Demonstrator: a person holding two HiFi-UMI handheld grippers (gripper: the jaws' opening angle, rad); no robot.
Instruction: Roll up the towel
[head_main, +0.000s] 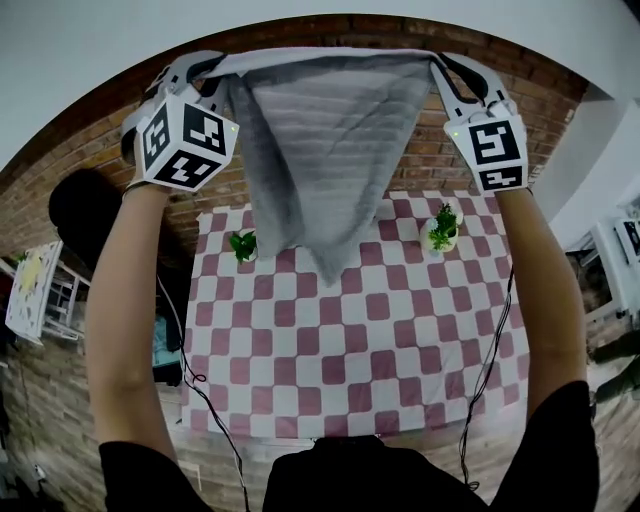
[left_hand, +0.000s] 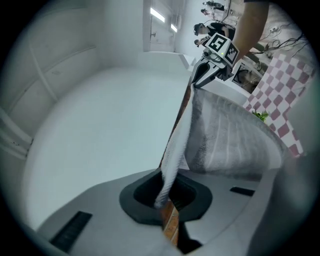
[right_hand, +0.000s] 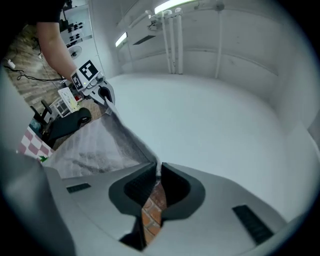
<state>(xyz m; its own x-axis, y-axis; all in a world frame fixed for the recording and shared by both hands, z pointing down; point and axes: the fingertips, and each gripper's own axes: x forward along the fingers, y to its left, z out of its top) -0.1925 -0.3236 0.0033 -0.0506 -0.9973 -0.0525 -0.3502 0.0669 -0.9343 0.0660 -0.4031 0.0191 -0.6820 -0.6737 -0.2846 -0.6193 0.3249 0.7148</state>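
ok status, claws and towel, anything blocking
Left claw, right claw shut on corners of grey ribbed cloth towel. Towel hangs spread, unrolled. Two small green potted plants on checked table below.

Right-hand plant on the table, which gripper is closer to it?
Right. The right gripper hangs above and just right of the plant; the left gripper is across the towel.

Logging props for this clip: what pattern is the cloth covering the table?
A pink-and-white checkered tablecloth, clearest in the head view.
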